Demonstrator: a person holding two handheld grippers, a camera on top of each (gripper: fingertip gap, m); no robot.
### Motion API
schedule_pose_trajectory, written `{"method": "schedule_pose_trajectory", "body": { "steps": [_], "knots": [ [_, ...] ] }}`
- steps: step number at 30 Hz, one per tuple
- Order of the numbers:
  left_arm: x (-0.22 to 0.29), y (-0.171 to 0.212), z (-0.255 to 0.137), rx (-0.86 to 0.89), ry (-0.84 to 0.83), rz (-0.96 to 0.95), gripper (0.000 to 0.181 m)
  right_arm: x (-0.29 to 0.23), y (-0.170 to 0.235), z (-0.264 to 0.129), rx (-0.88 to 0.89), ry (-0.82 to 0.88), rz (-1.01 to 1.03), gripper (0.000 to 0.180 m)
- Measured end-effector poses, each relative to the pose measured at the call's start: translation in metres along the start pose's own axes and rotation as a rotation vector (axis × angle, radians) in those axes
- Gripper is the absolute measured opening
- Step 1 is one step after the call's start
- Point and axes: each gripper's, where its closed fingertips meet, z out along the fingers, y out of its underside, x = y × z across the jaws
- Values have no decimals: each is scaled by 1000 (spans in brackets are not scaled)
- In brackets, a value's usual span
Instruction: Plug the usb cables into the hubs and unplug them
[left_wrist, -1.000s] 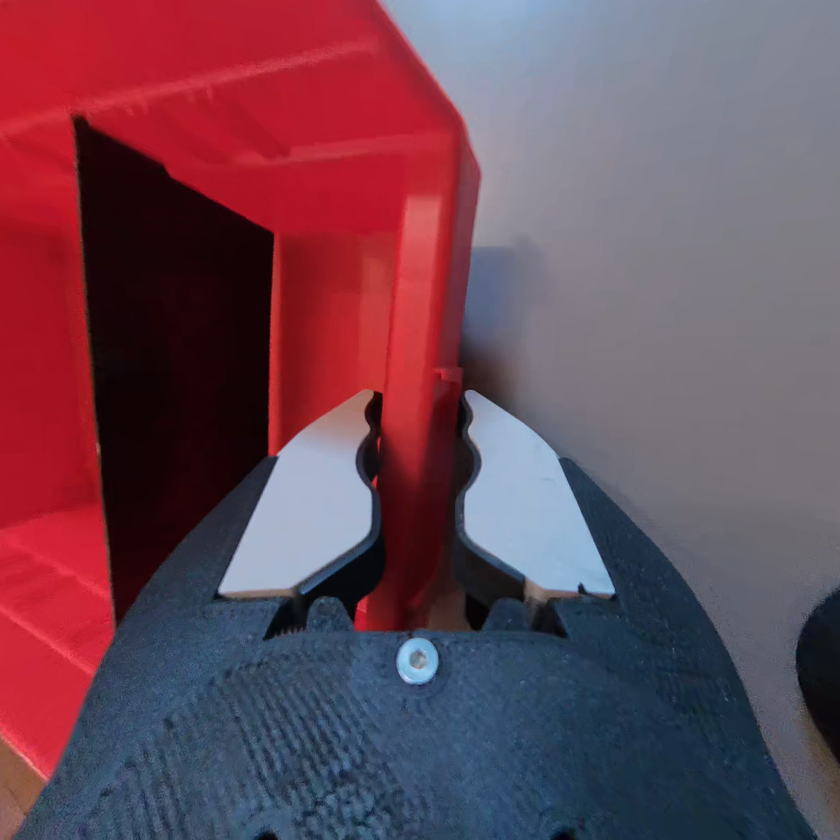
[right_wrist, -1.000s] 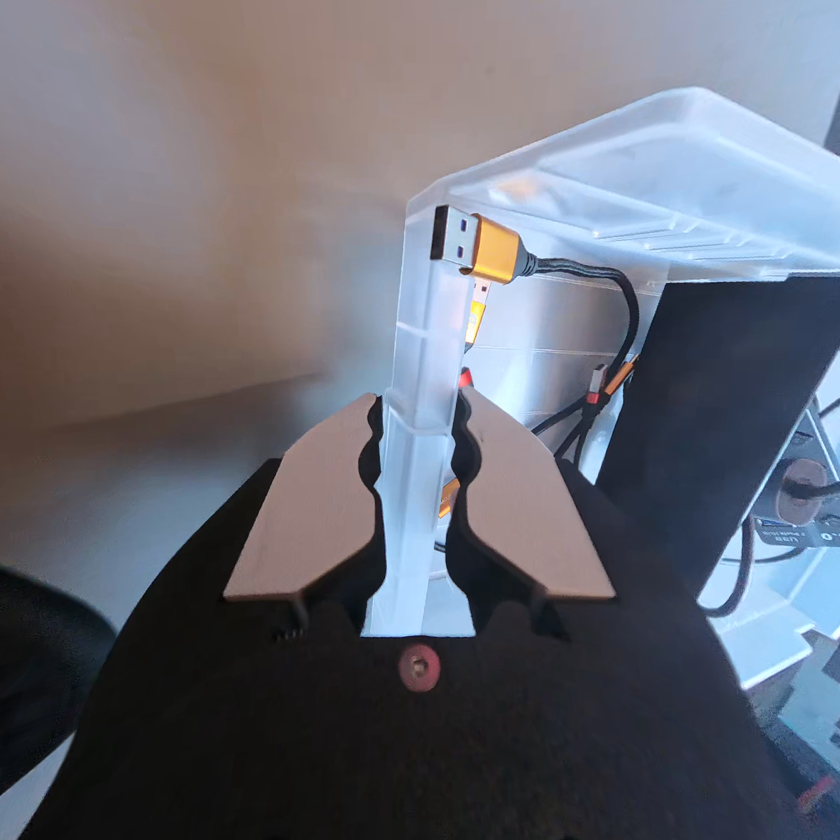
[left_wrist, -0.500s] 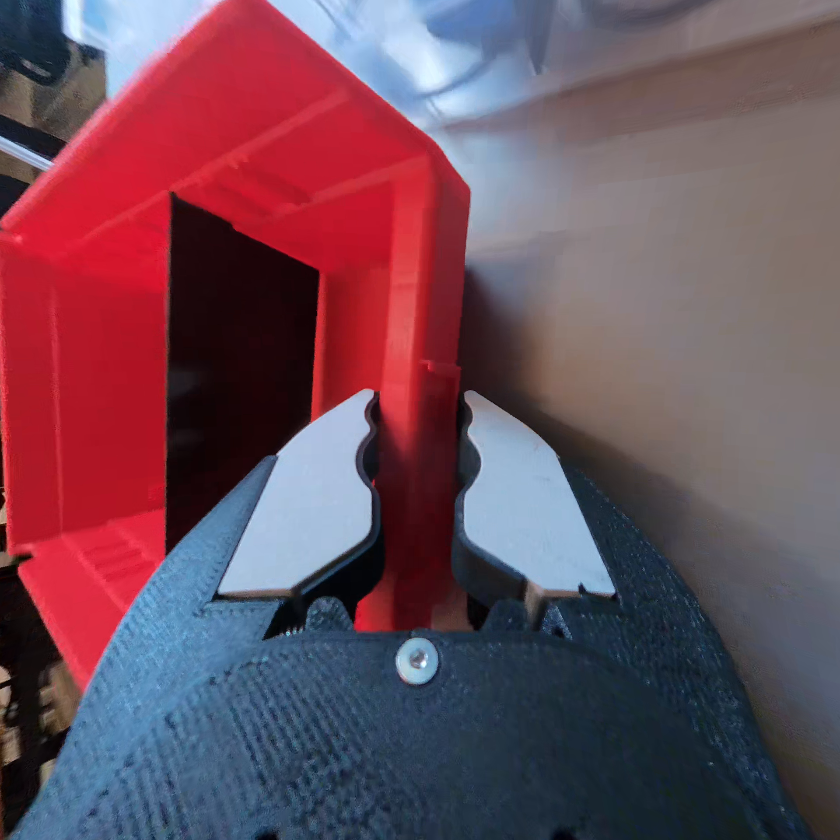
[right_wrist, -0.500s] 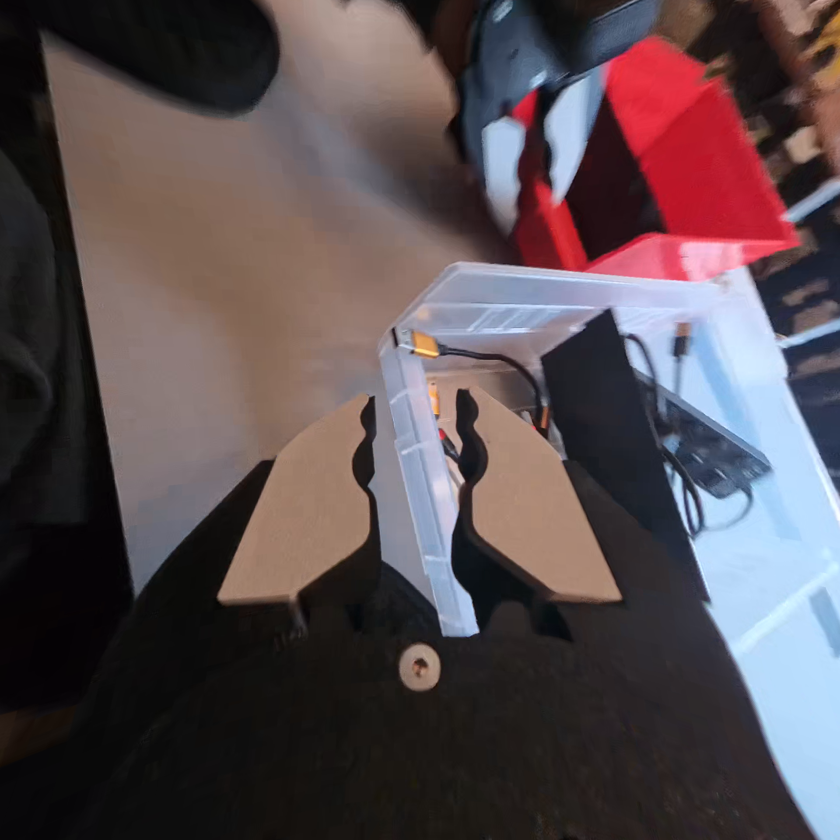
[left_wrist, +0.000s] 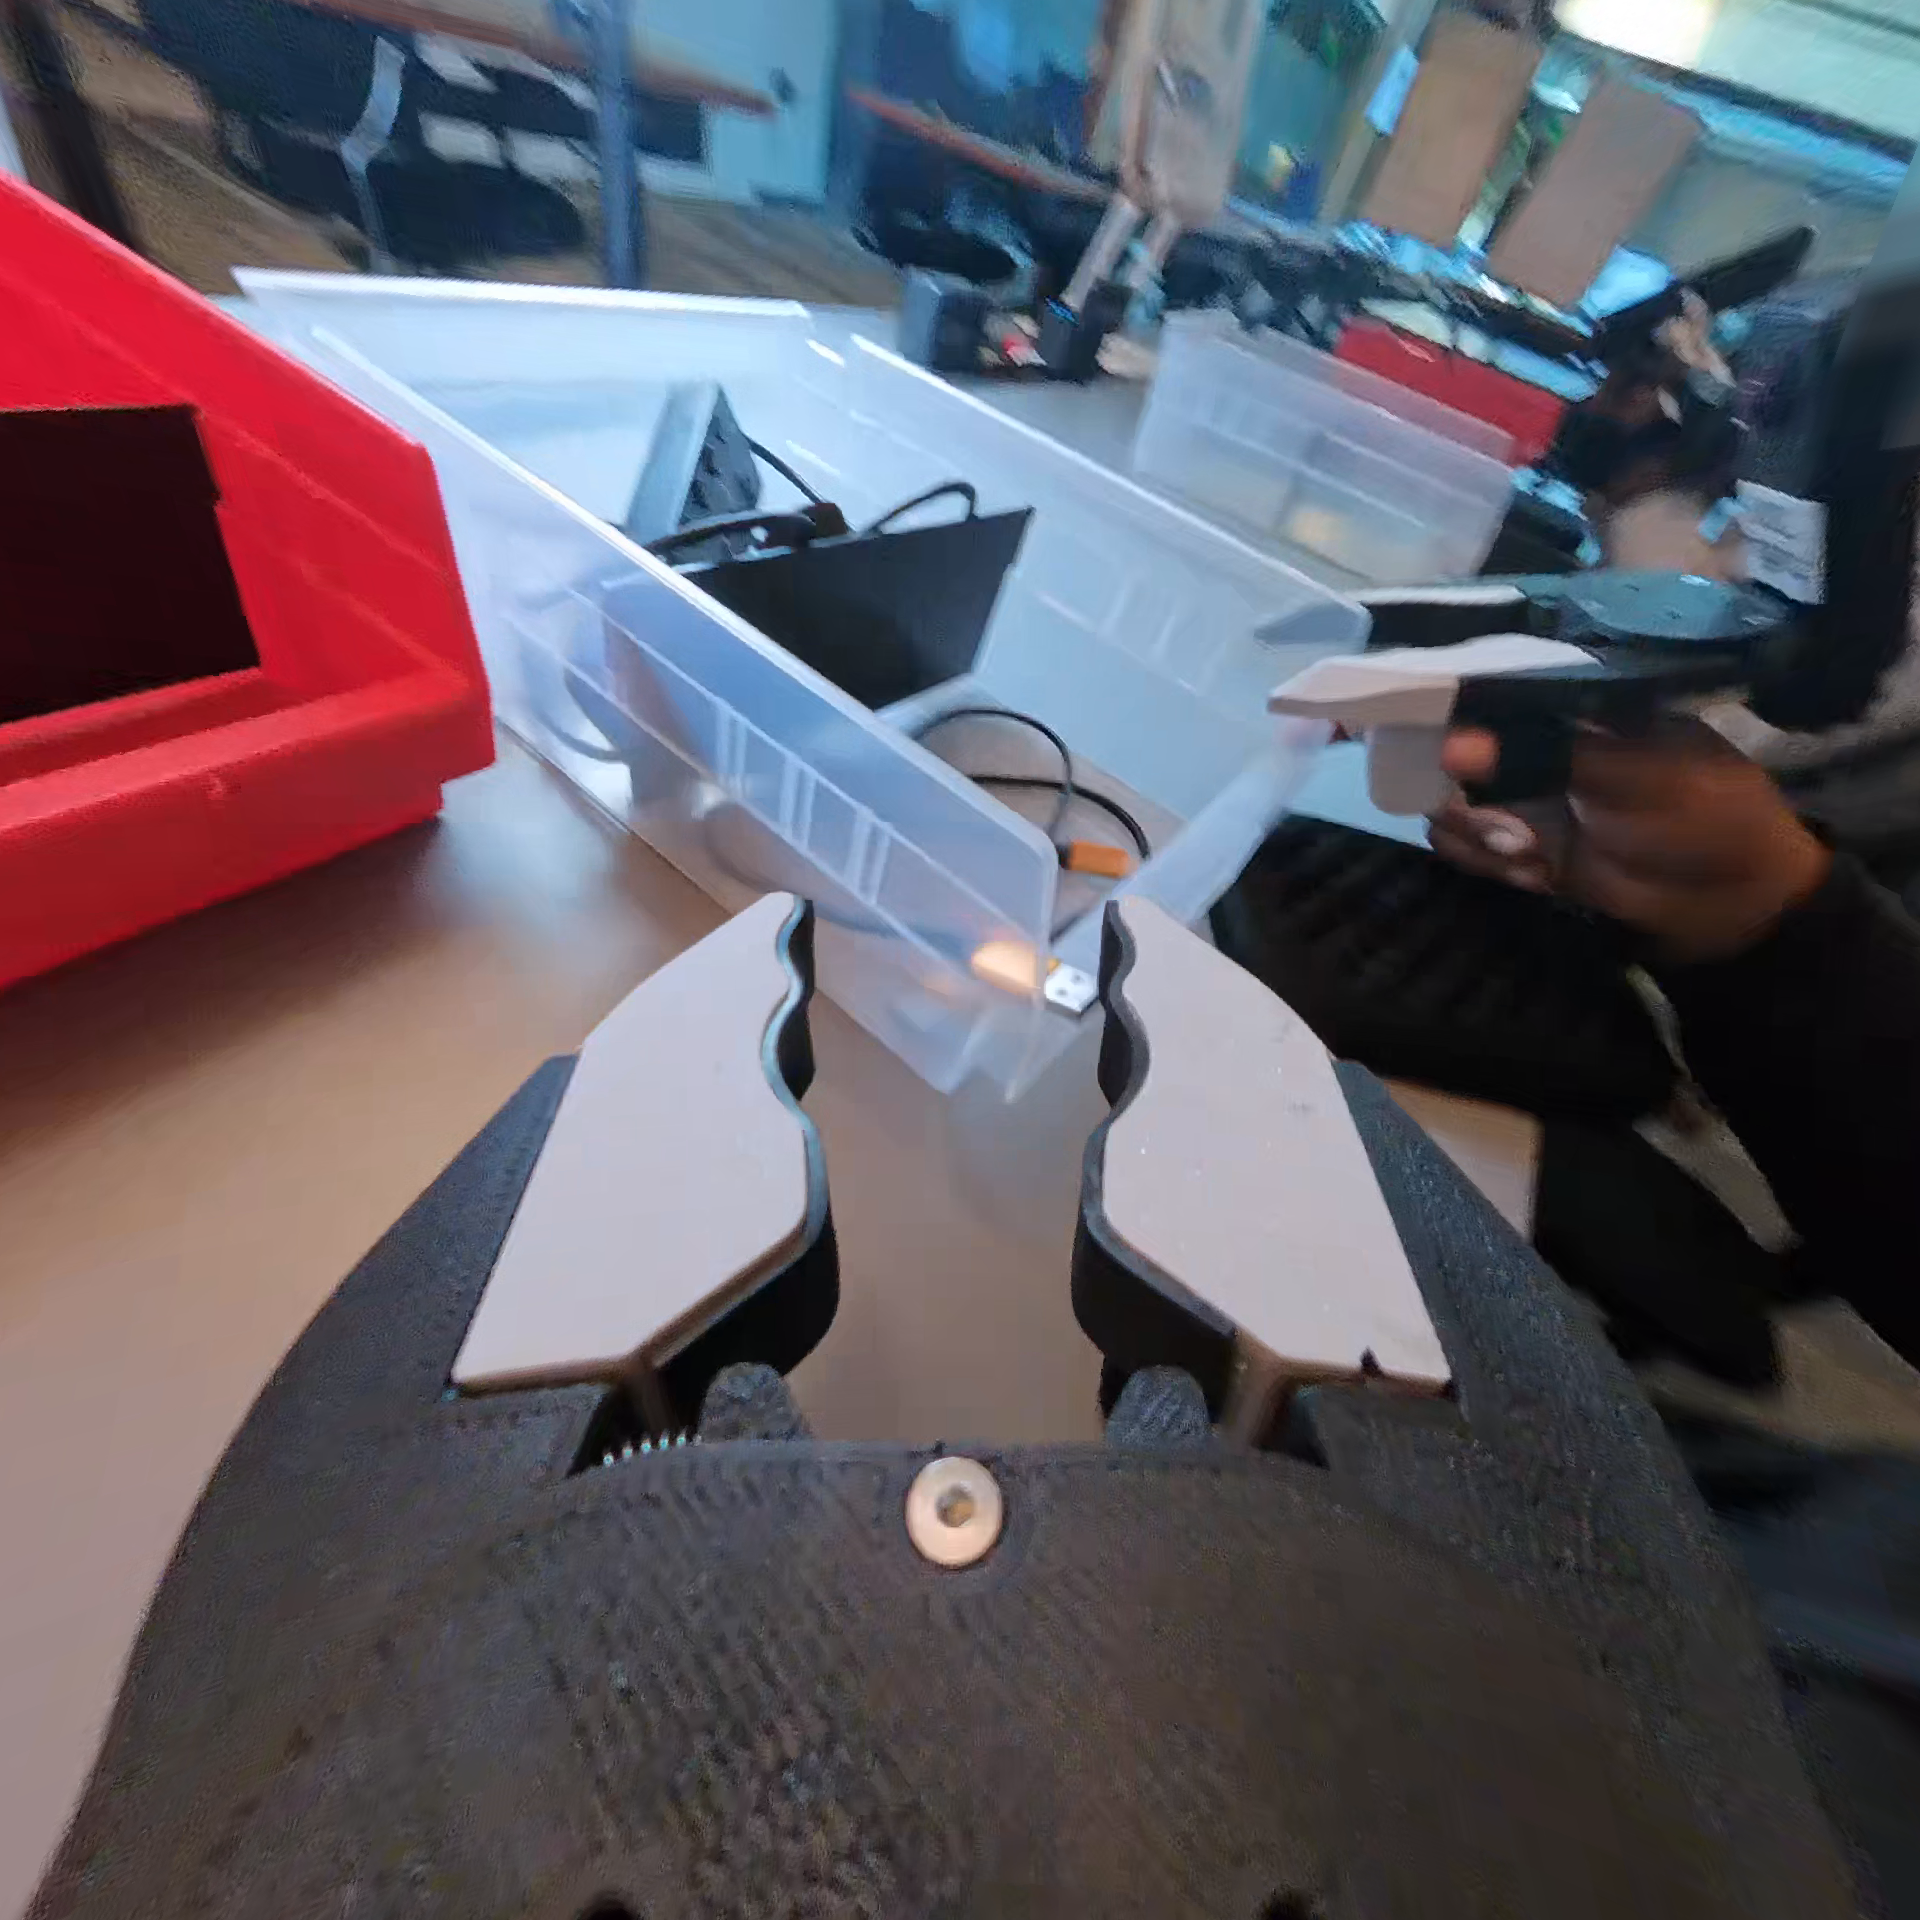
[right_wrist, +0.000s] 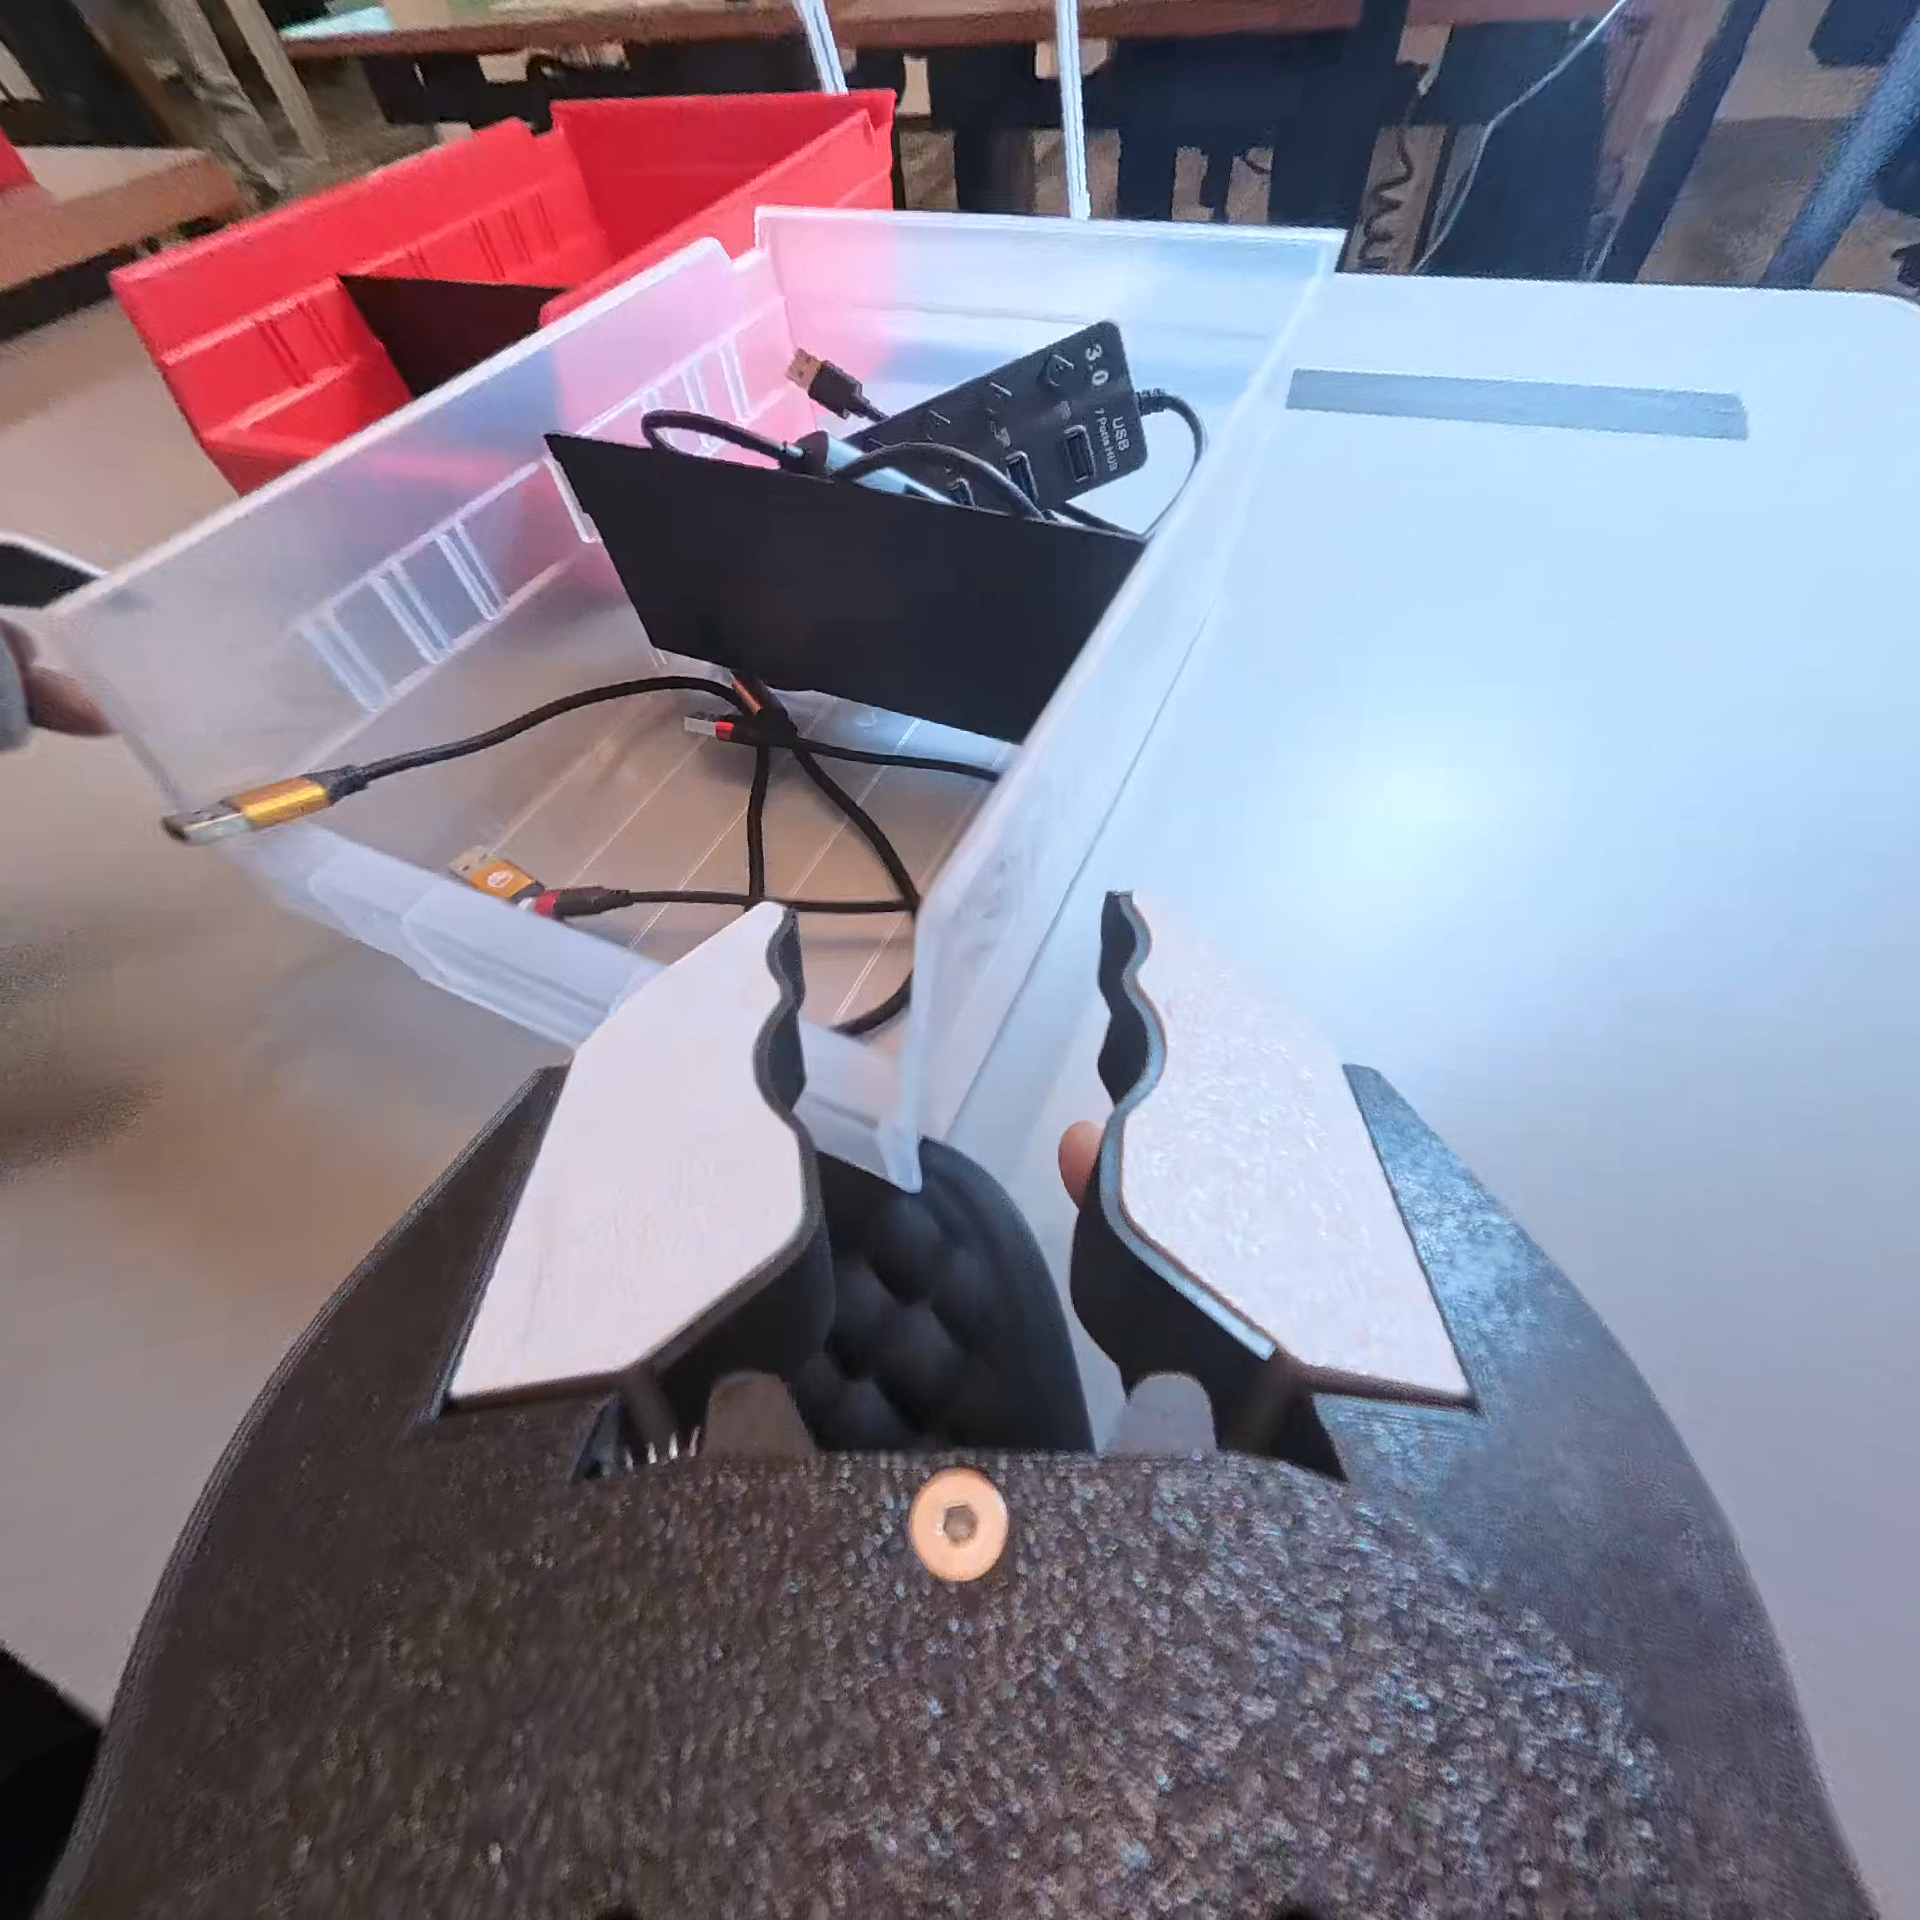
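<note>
While both tools hang free, left gripper and right gripper stand wide apart, holding nothing. Clear bin keeps cables together; gold USB plug pokes over rim at 9 o'clock. Hub at 12 o'clock behind black divider, probably leaning there.

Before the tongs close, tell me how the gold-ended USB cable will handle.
Probably floppy: the braided gold-ended USB cable curves loosely across the clear bin. Its metal plug looks rigid, the better place to grip. It crosses other cables, so lifting may drag them along.
</note>
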Motion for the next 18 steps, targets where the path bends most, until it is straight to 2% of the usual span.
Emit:
{"method": "schedule_pose_trajectory", "body": {
  "steps": [2, 6, 8, 12, 18],
  "knots": [
    [-2, 3, 20, 23, -57, -15, 54, -2, -7, 8, 16, 13, -3, 44],
    [-9, 5, 49, -1, -139, 4, 46, 4, -6, 18, -17, 128, -86, 26],
    [-18, 3, 49, 8, -224, 48, 35, 0, -7, 18, -11, 135, -99, 24],
    [-22, 3, 42, -10, -268, 120, 29, -10, -11, 12, 33, 182, -161, 23],
    [-14, -21, 5, 115, -298, 196, 22, -50, -37, -21, 224, 194, -181, 23]
  ]
}}
